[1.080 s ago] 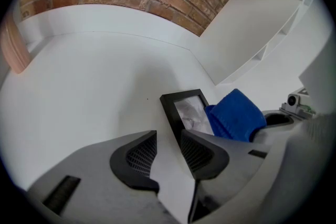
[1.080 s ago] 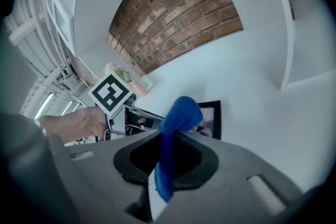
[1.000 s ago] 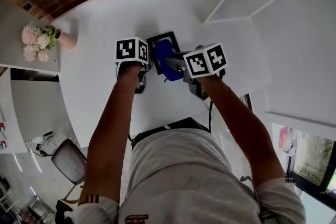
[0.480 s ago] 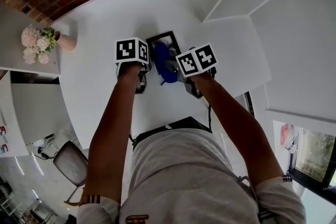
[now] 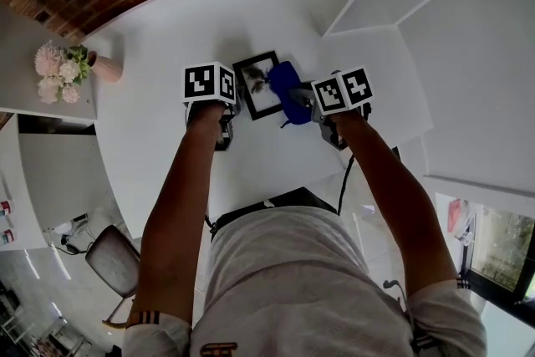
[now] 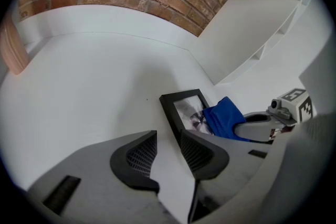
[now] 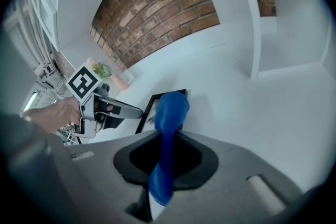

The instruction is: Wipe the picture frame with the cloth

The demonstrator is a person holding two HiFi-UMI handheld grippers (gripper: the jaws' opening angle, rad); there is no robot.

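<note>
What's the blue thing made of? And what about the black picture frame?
The blue cloth looks like soft, matte fabric: it bunches and folds. The picture frame has a smooth black rim, which could be wood or plastic; I cannot tell which. Its front may be glass or clear plastic.

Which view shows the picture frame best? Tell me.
Head view: the picture frame shows nearly whole from above, cloth at its right edge. Left gripper view: the cloth and the left tool cover part. Right gripper view: the cloth hides most.

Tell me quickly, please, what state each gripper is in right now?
Left gripper: open, empty.
Right gripper: closed on the blue fabric cloth.
</note>
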